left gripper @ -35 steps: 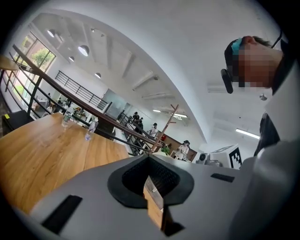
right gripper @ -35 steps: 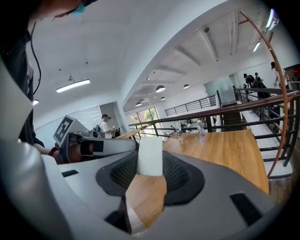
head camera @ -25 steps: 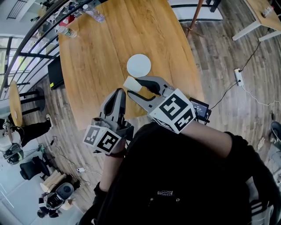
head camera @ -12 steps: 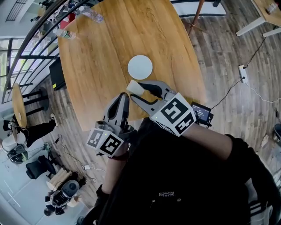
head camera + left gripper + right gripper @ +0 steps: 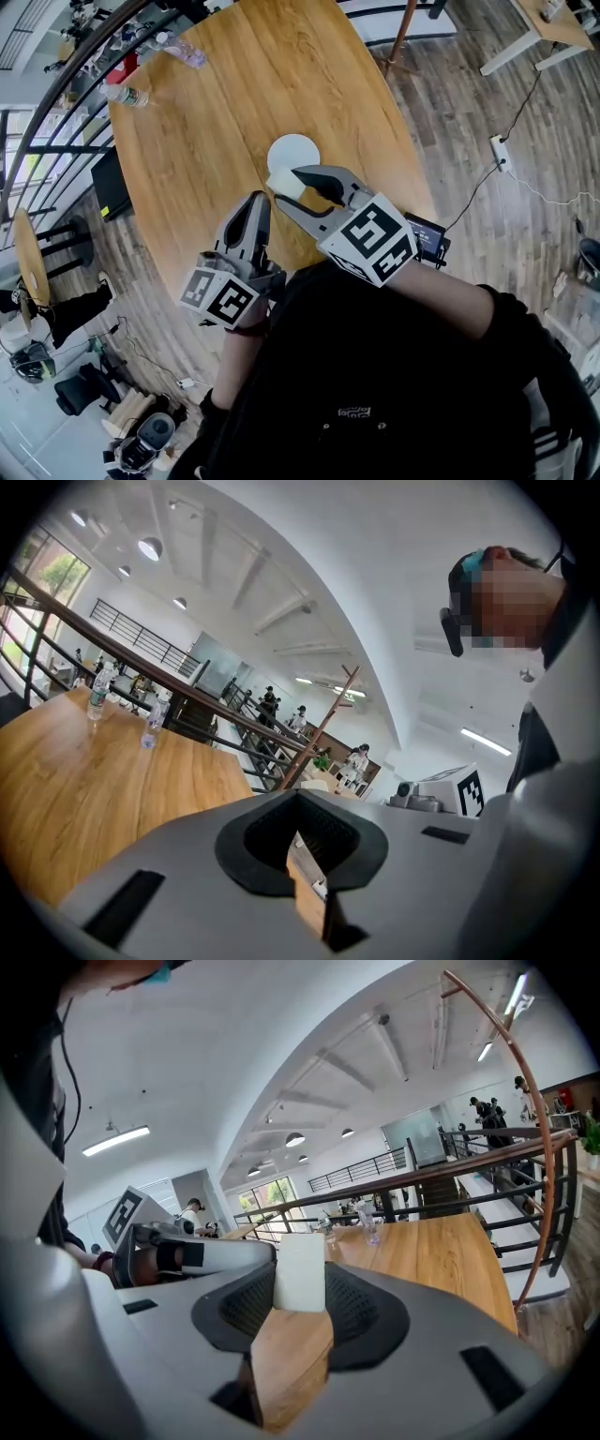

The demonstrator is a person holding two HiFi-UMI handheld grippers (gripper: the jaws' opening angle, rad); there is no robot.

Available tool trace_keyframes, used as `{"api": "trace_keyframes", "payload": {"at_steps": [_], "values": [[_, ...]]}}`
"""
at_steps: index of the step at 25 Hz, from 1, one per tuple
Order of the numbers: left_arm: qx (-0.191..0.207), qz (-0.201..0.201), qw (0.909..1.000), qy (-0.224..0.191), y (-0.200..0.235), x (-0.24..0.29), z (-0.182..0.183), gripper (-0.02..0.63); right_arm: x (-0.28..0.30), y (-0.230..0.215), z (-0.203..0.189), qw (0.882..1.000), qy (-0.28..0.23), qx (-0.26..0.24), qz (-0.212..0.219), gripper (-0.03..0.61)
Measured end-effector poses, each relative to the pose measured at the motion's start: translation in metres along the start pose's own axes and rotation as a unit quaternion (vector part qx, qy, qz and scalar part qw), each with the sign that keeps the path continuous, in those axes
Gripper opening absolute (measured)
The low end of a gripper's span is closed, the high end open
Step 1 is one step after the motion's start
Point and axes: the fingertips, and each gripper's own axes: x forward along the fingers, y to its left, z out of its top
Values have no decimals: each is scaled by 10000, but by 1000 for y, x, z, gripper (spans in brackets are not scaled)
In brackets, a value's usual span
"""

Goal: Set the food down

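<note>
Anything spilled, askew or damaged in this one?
Nothing stands out. The right gripper holds the pale food block squarely, near the white plate; the wooden table shows no spill, and the bottles stand upright.

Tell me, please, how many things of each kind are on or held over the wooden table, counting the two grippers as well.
Plastic bottles: 2
White plate: 1
Food block: 1
Grippers, left gripper and right gripper: 2
Total: 6
</note>
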Motion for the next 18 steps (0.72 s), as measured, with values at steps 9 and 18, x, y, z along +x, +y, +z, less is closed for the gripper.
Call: {"api": "trace_keyframes", "payload": {"at_steps": [9,18], "values": [[21,-231,9995,235,17,5,7,0,22,-3,10,9998,82,-44,-179,173],[17,-188,9988,454,37,2,3,0,42,-9,2,9995,131,64,-265,173]]}}
